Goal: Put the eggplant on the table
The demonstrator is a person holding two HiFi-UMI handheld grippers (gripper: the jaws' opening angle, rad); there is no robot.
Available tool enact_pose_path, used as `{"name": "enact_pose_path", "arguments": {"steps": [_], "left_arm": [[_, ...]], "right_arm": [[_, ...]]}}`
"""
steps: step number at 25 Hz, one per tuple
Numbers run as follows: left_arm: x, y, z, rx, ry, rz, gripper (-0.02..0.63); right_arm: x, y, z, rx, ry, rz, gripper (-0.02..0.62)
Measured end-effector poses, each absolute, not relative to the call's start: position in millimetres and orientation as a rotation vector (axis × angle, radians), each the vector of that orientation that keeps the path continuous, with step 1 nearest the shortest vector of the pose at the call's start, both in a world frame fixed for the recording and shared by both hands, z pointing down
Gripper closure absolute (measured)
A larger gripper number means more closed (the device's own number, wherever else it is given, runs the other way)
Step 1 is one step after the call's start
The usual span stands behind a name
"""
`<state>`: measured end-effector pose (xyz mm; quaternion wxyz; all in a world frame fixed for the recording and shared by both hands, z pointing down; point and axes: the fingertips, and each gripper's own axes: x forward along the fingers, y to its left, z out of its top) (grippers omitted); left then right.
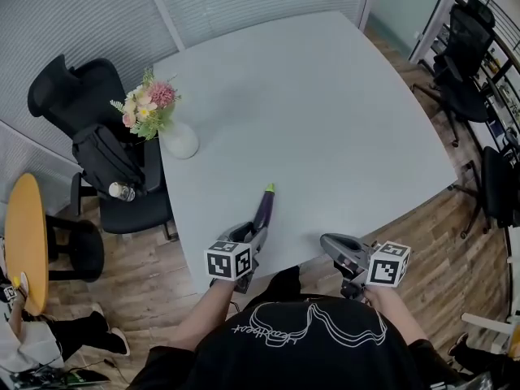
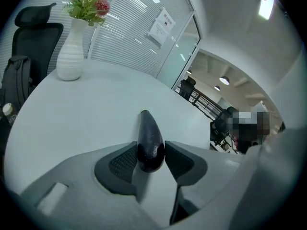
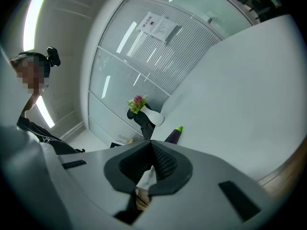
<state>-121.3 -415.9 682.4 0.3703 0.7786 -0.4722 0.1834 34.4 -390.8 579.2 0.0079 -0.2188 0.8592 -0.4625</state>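
A dark purple eggplant (image 1: 262,211) with a green stem end lies along the pale grey table (image 1: 325,104) near its front edge, stem pointing away from me. My left gripper (image 1: 246,238) is shut on the eggplant's blunt near end. In the left gripper view both pads press on the eggplant (image 2: 150,138), between the tips of the left gripper (image 2: 150,146), low over the table (image 2: 72,114). I cannot tell if the eggplant rests on the surface. My right gripper (image 1: 335,249) hovers at the table's front edge, shut and holding nothing. In its own view the right gripper (image 3: 152,150) looks toward the eggplant (image 3: 173,135).
A white vase of flowers (image 1: 179,140) stands at the table's left edge, far beyond the eggplant. A black office chair with a bag (image 1: 101,149) sits left of the table, a round yellow table (image 1: 24,242) further left. More black chairs (image 1: 467,63) stand at the right.
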Motion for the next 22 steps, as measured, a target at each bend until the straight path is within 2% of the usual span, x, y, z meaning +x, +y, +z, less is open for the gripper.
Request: {"name": "enact_pose_path", "arguments": {"steps": [8, 14, 22], "left_arm": [[-121, -414, 686, 2.013, -1.234, 0.511, 0.417], [-125, -414, 684, 2.0, -1.228, 0.469, 0.366], [-130, -409, 666, 1.987, -1.234, 0.403, 0.359]], "right_arm": [[39, -386, 594, -0.691, 2.65, -1.516, 0.588], [33, -381, 594, -0.659, 2.656, -1.52, 0.588], [39, -374, 583, -0.673, 2.65, -1.494, 0.588]]}}
